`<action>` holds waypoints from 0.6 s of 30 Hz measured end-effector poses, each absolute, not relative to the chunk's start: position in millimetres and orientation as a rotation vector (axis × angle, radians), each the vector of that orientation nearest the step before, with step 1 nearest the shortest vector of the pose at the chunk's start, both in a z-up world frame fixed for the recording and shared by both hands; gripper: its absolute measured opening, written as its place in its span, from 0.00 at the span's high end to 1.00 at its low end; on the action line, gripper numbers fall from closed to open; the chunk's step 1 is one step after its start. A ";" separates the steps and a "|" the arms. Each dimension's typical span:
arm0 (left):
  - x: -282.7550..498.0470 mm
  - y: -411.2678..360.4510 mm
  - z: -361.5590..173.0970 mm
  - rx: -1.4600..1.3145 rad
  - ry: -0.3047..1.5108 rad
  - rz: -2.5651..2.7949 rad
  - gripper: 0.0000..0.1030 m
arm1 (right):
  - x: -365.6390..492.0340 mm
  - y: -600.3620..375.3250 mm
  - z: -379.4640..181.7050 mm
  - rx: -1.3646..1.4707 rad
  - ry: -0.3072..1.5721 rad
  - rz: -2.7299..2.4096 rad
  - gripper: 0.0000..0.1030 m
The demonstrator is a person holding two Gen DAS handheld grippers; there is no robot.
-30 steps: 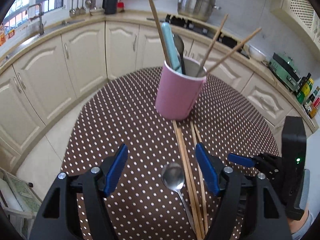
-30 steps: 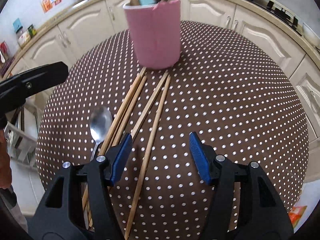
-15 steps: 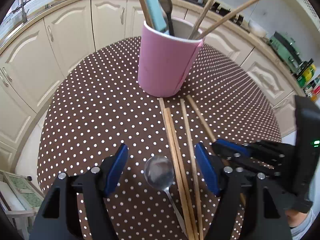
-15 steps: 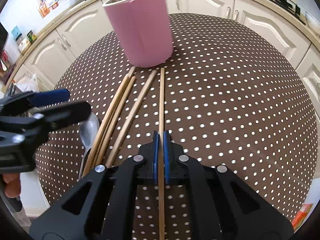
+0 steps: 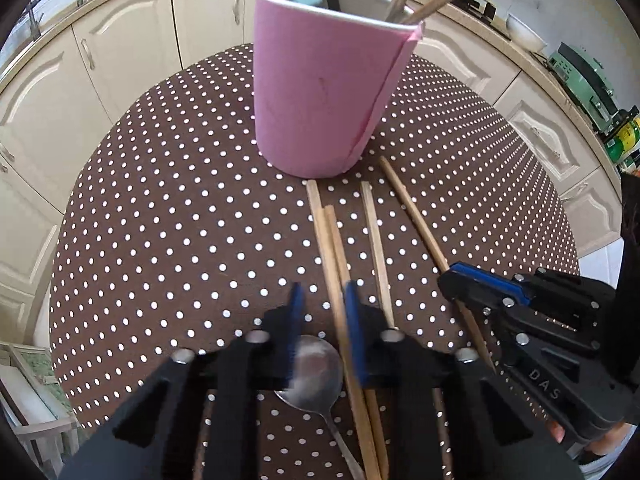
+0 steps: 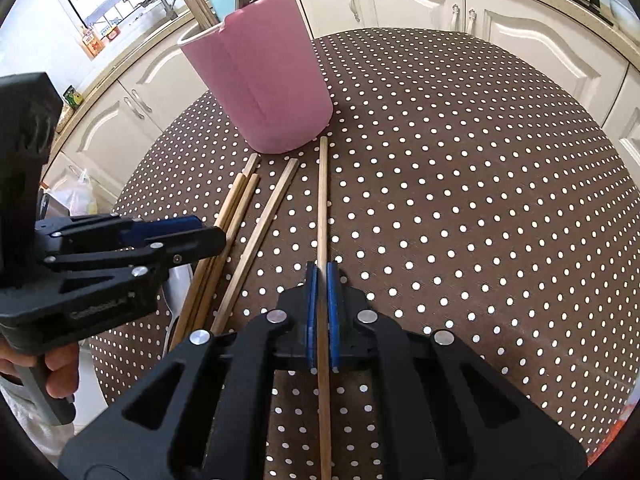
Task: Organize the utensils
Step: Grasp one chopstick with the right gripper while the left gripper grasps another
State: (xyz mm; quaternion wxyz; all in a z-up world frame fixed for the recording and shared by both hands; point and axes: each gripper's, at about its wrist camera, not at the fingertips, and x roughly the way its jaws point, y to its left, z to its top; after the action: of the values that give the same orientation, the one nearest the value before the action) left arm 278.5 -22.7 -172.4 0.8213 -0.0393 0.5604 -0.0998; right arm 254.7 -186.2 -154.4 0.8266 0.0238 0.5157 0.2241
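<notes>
A pink cup (image 5: 324,100) (image 6: 264,80) holding chopsticks and utensils stands on the brown dotted table (image 5: 180,240). Loose wooden chopsticks lie in front of it: a pair (image 5: 326,232) (image 6: 236,204) and a single one (image 5: 374,232) (image 6: 272,204). My right gripper (image 6: 322,276) (image 5: 452,280) is shut on the rightmost chopstick (image 6: 322,200) (image 5: 412,216), which rests on the cloth. My left gripper (image 5: 324,292) (image 6: 208,236) hangs low over the metal spoon (image 5: 316,372). Its jaws are closing with one chopstick of the pair between them, and a gap still shows beside it.
Cream kitchen cabinets (image 5: 120,40) curve around the round table. A white bowl (image 5: 524,36) and a green appliance (image 5: 580,76) sit on the counter at the right. A person's hand (image 6: 60,376) holds the left gripper's handle. The table's edge drops off on every side.
My right gripper went from open to shut on the rightmost chopstick. My left gripper sank towards the spoon and chopsticks, and its wide jaws have narrowed.
</notes>
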 end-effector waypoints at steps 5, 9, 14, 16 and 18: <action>278.1 -30.2 -170.3 -0.086 1.176 -0.222 0.95 | 253.7 -186.7 -150.9 0.069 1.084 0.490 0.94; 270.6 -27.5 -159.8 -0.119 1.137 -0.223 0.95 | 249.2 -191.7 -144.2 0.094 1.061 0.502 0.94; 254.1 -23.3 -133.1 -0.141 1.061 -0.251 0.95 | 240.8 -203.2 -128.9 0.152 1.015 0.526 0.95; 245.0 -20.4 -118.1 -0.153 1.013 -0.270 0.95 | 235.0 -206.0 -120.3 0.174 0.988 0.543 0.94; 236.3 -19.0 -105.9 -0.161 0.971 -0.289 0.95 | 229.4 -207.0 -111.9 0.184 0.955 0.554 0.94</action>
State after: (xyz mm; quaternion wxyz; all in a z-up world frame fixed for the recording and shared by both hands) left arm 236.3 -19.0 -105.9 0.8713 -0.0770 0.4644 -0.1385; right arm 229.4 -207.0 -111.9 0.8476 0.0871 0.4528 0.2627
